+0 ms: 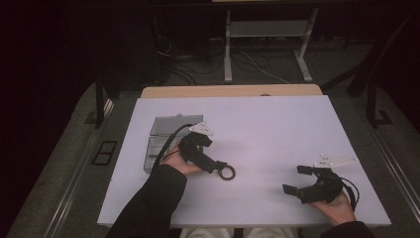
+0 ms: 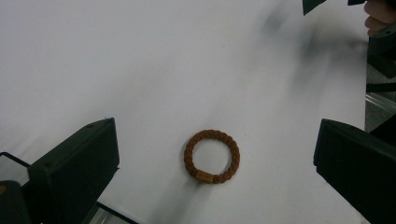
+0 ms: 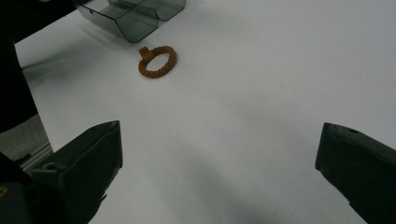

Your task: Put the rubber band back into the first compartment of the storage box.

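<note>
A brown braided ring (image 1: 228, 173) lies flat on the white table (image 1: 267, 129). My left gripper (image 1: 221, 166) hovers just over it, held from the left. Seen from the left gripper view, the ring (image 2: 212, 156) sits between the two wide-apart black jaws, slightly nearer the left one, and my left gripper (image 2: 217, 135) is open with nothing in it. My right gripper (image 1: 293, 179) rests near the table's front right, open and empty. Its own view has the ring (image 3: 157, 60) far ahead and left of my right gripper (image 3: 219, 130).
A smoky clear compartment tray (image 1: 163, 124) stands at the table's left, behind the left hand, and its near corner (image 3: 130, 18) appears just past the ring. The table's front edge runs close under both forearms. A wooden strip (image 1: 233, 91) borders the far edge.
</note>
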### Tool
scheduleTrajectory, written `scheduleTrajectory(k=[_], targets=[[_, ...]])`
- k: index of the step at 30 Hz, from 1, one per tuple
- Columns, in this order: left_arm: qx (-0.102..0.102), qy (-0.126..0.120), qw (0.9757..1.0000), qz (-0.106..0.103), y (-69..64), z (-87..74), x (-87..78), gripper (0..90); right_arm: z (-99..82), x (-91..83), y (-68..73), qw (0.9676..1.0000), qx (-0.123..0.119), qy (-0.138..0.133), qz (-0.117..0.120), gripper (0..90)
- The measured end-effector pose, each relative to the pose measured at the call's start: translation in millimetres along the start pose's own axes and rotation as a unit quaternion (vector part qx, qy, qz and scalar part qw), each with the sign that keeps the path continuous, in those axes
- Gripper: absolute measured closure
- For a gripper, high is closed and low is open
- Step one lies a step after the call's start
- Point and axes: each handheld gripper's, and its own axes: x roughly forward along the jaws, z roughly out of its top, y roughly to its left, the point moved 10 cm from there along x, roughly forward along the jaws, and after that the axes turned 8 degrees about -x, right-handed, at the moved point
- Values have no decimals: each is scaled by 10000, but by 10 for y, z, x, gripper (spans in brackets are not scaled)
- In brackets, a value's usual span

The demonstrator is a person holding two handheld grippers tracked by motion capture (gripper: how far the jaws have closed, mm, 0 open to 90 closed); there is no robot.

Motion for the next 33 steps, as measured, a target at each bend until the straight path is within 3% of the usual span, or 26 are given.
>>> scheduleTrajectory(k=[14,33], targets=[[56,277,9996,-73,37,-18,190,10,0,2,-7,10000,-28,-8,-6,0],[381,701,9967,-138,-8,-38,401,26,-1,7,2,10000,-42,-1,15,0]])
